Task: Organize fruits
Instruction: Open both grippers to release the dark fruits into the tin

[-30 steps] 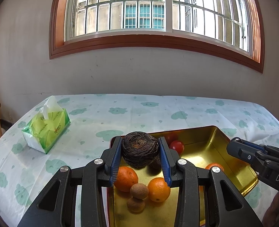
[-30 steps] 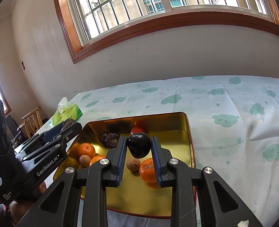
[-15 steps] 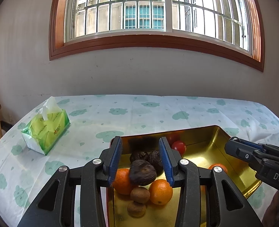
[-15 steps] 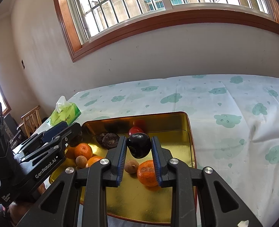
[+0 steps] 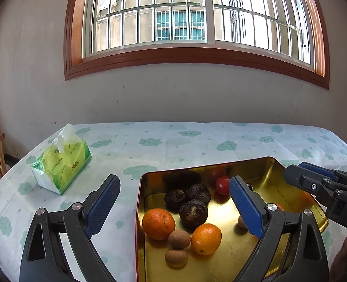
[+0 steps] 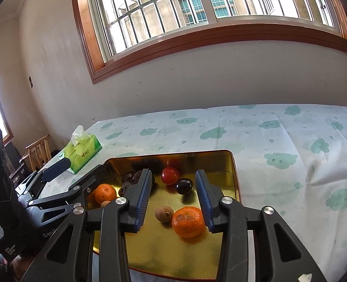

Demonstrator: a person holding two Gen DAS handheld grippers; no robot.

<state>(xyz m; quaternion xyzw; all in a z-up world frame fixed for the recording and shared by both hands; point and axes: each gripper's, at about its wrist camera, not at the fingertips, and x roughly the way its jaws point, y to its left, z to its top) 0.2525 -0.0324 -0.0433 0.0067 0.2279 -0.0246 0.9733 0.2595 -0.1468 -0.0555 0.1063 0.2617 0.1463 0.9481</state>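
Left tool: it was held low and tipped a little downward. Its jaws were opening and stood very wide. Nothing was gripped between them.
Left tool fingers: black arms with blue pads, spread far apart, one on each side.
Right tool: it was also tipped a little downward. Its jaws were opening, with a smaller gap than the left one. The pads pressed on nothing.
Right tool fingers: black arms with blue ribbed pads that faced each other.
Both tools: they sat side by side, close together but not touching.
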